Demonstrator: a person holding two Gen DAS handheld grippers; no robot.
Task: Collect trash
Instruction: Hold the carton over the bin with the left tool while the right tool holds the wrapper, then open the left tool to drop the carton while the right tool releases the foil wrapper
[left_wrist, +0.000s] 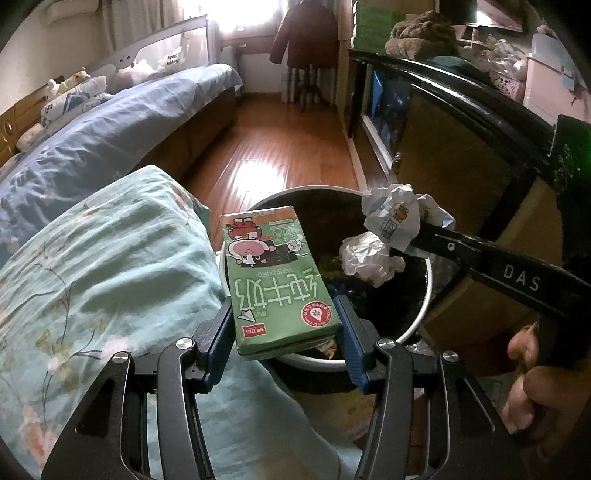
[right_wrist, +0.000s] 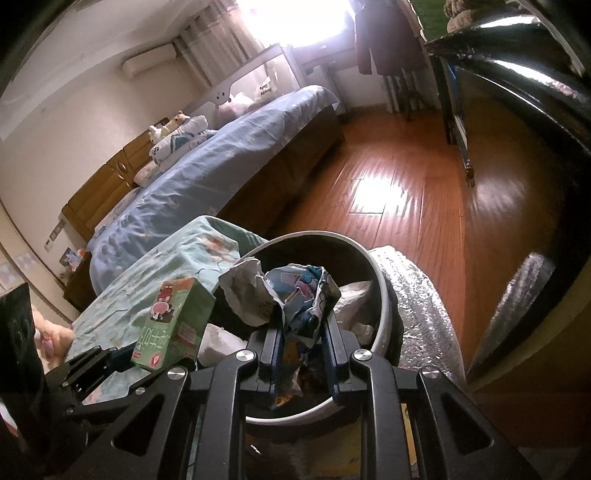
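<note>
A green milk carton (left_wrist: 273, 273) sits between the blue pads of my left gripper (left_wrist: 283, 308), which is shut on its lower end. It hangs over the near left rim of a round trash bin (left_wrist: 429, 284) with a dark liner. My right gripper (left_wrist: 413, 240) reaches in from the right, shut on a crumpled paper wrapper (left_wrist: 391, 218) above the bin's opening. In the right wrist view, my right gripper (right_wrist: 303, 317) pinches the crumpled wrapper (right_wrist: 306, 295) over the bin (right_wrist: 384, 295). The carton (right_wrist: 173, 325) and my left gripper (right_wrist: 122, 356) show at lower left.
A teal floral quilt (left_wrist: 92, 266) lies left of the bin, with a bed in blue sheets (left_wrist: 110, 129) behind it. A dark cabinet (left_wrist: 461, 140) stands on the right. A silver foil bag (right_wrist: 424, 317) leans by the bin. Wooden floor (left_wrist: 280, 147) stretches beyond. A hand (left_wrist: 528, 376) grips the right tool.
</note>
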